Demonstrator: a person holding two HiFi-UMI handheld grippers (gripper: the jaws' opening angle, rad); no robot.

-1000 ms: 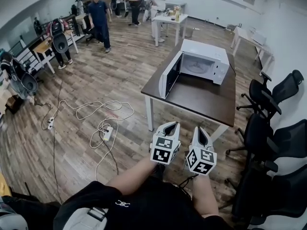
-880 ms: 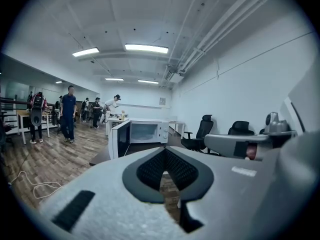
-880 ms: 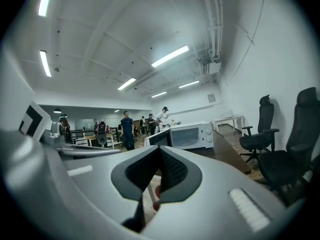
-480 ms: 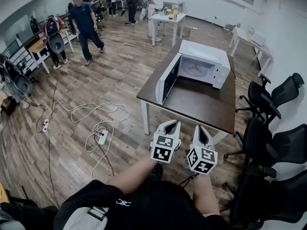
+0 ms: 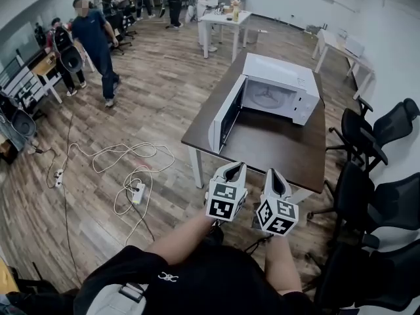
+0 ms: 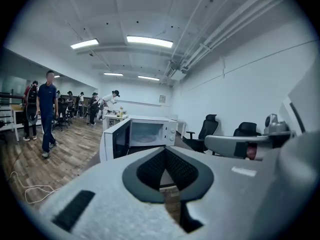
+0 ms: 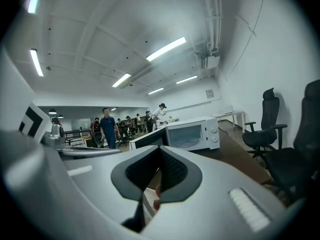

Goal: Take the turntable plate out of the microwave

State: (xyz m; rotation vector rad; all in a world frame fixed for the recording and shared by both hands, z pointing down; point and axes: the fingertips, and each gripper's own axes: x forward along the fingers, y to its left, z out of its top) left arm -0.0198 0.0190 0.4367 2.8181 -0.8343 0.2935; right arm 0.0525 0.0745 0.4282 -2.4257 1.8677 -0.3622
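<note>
A white microwave (image 5: pixel 283 77) stands on the far end of a dark brown table (image 5: pixel 275 146), its door (image 5: pixel 222 115) swung wide open to the left. Inside, the round glass turntable plate (image 5: pixel 268 97) lies flat on the cavity floor. My left gripper (image 5: pixel 235 168) and right gripper (image 5: pixel 272 174) are side by side close to my body, short of the table's near edge, both shut and empty. The left gripper view has its shut jaws (image 6: pixel 164 150) pointing at the microwave (image 6: pixel 150 132). In the right gripper view the shut jaws (image 7: pixel 159 149) also face the microwave (image 7: pixel 194 133).
Black office chairs (image 5: pixel 377 133) line the table's right side. Cables and a power strip (image 5: pixel 138 192) lie on the wooden floor to the left. A person in dark blue (image 5: pixel 93 41) walks at the far left; others stand by white tables (image 5: pixel 223 20) at the back.
Both grippers and my view have advanced toward the table, so the microwave looks nearer. The person in dark blue has walked leftward and closer. Both grippers stay shut.
</note>
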